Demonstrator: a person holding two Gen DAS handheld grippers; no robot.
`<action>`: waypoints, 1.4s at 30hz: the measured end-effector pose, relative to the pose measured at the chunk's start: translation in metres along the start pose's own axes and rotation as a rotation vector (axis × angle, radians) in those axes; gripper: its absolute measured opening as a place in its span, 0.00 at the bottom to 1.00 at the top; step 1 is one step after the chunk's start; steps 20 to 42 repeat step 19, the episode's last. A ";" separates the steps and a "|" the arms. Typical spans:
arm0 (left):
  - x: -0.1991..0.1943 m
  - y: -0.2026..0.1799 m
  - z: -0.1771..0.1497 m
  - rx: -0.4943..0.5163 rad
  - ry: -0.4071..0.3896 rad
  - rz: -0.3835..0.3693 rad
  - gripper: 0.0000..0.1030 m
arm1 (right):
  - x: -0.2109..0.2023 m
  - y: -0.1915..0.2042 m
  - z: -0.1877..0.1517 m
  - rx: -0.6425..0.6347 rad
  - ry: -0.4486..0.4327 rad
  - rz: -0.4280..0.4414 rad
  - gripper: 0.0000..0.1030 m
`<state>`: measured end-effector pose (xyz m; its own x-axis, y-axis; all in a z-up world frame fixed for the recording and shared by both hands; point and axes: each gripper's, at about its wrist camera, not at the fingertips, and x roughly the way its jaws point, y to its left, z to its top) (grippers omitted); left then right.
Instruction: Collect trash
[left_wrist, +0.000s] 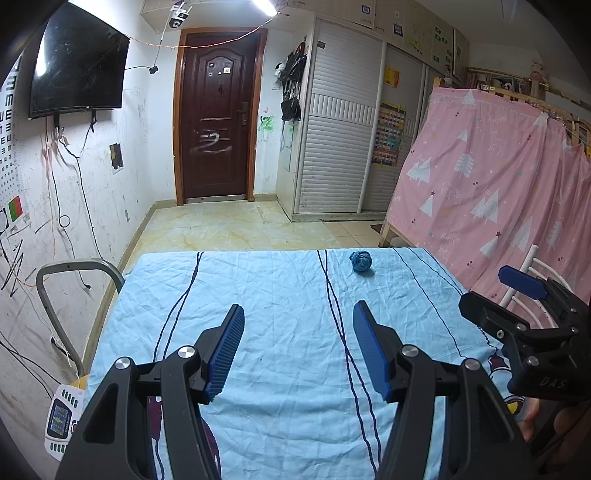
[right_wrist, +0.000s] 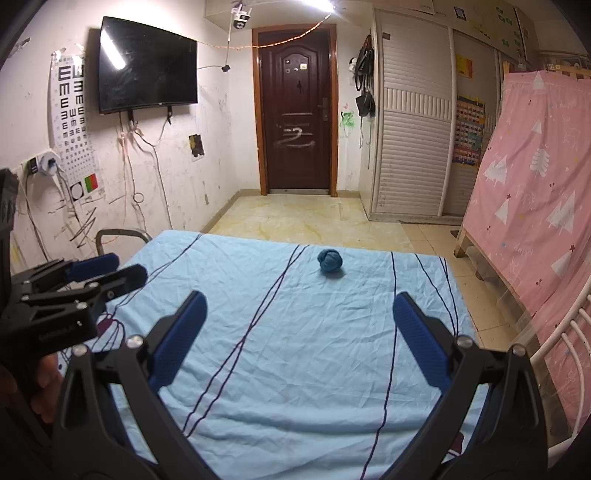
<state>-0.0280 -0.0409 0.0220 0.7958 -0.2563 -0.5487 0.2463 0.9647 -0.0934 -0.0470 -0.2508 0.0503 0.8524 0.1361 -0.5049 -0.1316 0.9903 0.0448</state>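
A crumpled blue ball (left_wrist: 360, 261) (right_wrist: 330, 261) lies alone on the light blue cloth of the table (left_wrist: 273, 288) (right_wrist: 280, 369), near its far edge. My left gripper (left_wrist: 299, 306) hovers over the near half of the cloth, open, with nothing between its blue pads; the ball is ahead and slightly to its right. My right gripper (right_wrist: 299, 296) is open wider and also empty, with the ball straight ahead beyond its tips. Each gripper shows in the other's view: the right one (left_wrist: 495, 291) at the right edge, the left one (right_wrist: 122, 267) at the left edge.
A grey chair back (left_wrist: 74, 266) (right_wrist: 122, 233) stands at the table's far left corner. A white metal chair (left_wrist: 532, 266) (right_wrist: 569, 332) and a pink curtained bed frame (left_wrist: 498, 177) flank the right. A small printed card (left_wrist: 61, 421) lies at the left edge. Tiled floor leads to a brown door (left_wrist: 218, 122).
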 end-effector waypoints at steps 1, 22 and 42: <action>0.000 0.000 0.000 0.002 0.000 0.000 0.52 | 0.000 0.000 0.000 0.000 0.000 0.000 0.94; 0.003 -0.003 -0.001 0.005 0.000 0.014 0.52 | 0.003 -0.001 -0.004 0.001 0.007 0.000 0.94; 0.003 -0.003 -0.001 0.005 0.000 0.014 0.52 | 0.003 -0.001 -0.004 0.001 0.007 0.000 0.94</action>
